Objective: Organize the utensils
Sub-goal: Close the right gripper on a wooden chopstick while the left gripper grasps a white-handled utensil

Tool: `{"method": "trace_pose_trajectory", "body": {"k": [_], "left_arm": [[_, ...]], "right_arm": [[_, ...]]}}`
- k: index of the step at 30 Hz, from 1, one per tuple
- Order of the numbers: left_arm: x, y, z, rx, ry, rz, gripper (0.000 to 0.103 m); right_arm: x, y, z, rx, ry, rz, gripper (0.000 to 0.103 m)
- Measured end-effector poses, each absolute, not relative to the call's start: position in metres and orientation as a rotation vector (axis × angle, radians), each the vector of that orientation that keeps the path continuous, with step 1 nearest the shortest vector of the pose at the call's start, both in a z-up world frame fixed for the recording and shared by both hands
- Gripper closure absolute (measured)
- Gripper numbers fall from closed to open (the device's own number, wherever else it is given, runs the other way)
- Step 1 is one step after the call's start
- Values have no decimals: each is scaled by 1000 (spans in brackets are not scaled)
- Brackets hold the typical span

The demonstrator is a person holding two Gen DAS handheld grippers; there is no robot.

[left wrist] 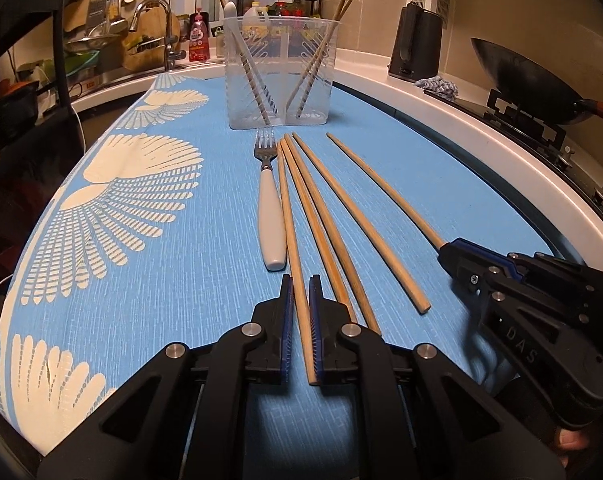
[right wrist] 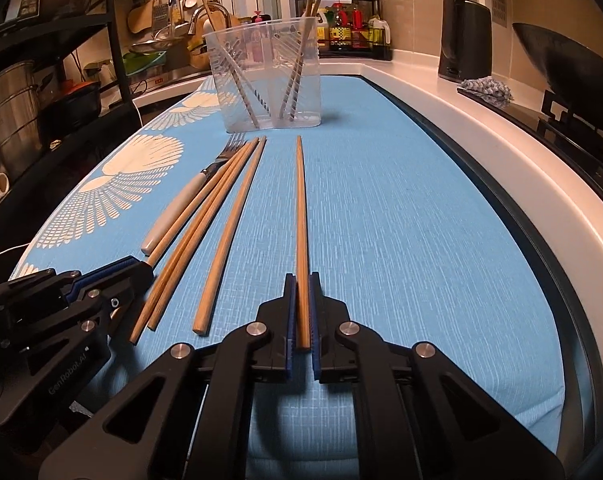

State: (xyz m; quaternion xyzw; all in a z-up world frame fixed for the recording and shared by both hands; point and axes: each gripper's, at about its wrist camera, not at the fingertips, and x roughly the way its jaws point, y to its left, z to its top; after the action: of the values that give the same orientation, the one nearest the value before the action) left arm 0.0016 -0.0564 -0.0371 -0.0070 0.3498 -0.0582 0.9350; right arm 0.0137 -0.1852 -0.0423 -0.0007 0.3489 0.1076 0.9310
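My left gripper (left wrist: 300, 280) is shut on the near end of a wooden chopstick (left wrist: 292, 240) that lies beside a white-handled fork (left wrist: 271, 220) on the blue mat (left wrist: 441, 184). My right gripper (right wrist: 301, 280) is shut on the near end of another chopstick (right wrist: 301, 220), the one furthest right. Both chopsticks point toward a clear plastic utensil holder (left wrist: 279, 72) at the far end, which holds chopsticks and a white-handled utensil in separate compartments. Three loose chopsticks (right wrist: 189, 248) lie between the two held ones. Each gripper shows in the other's view: right gripper (left wrist: 445, 248), left gripper (right wrist: 145, 270).
A black kettle (left wrist: 415, 40) and a dark wok (left wrist: 533, 76) on a stove stand along the white counter to the right. A faucet (left wrist: 157, 20), a sink and a dish rack lie at the back left. Black shelving with pots (right wrist: 9, 112) borders the left side.
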Motion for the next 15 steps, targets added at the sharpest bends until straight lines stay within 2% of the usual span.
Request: {"method": "trace_pose_trajectory", "body": {"k": [15], "left_arm": [[-18, -67, -41, 24, 625, -52, 95]], "right_arm": [[11, -187, -44, -25, 695, 242, 95]]}}
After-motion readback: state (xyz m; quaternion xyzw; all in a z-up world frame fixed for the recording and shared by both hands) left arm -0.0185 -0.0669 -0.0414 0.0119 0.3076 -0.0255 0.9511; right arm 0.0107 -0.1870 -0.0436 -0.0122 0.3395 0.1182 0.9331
